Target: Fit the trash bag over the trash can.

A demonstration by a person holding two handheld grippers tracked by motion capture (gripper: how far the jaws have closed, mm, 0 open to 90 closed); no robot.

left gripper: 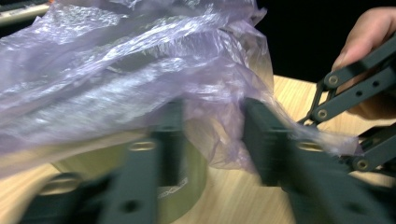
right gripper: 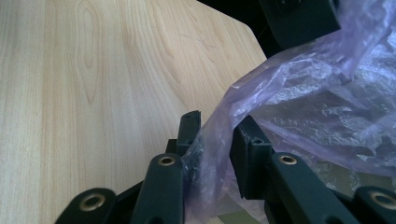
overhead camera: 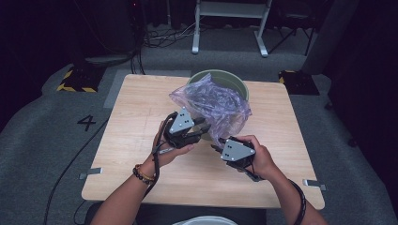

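A: High view first: what is sitting on the pale wooden counter [overhead camera: 141, 140]?

B: A round pale green plastic bucket [overhead camera: 237, 84] is standing near the far edge, and a crinkled translucent purple plastic bag [overhead camera: 211, 105] is lying draped over its rim and spilling toward the person.

A: And the left hand-held gripper [overhead camera: 202, 127]?

B: It is reaching into the near side of the bag. In the left gripper view its jaws are standing apart, blurred, with a fold of the purple bag [left gripper: 140, 79] hanging between and in front of them. I cannot make out either pad pressing on the film, so I am reading it as open around the bag, not gripping.

A: The right hand-held gripper [overhead camera: 217, 146]?

B: It is sitting just to the right of the left one, at the bag's lower corner. In the right gripper view a strip of the purple bag [right gripper: 303, 93] is running down between its two black jaws, bunched there, and the pads are pinching it. The right hand-held gripper [right gripper: 215, 140] is gripping the bag's edge.

A: Is the bucket showing in the gripper views?

B: In the left gripper view the green bucket [left gripper: 187, 182] is standing on the counter [left gripper: 233, 196] behind the jaws, under the bag. The other gripper's black linkage is showing at the right edge, touching the bag's stretched corner.
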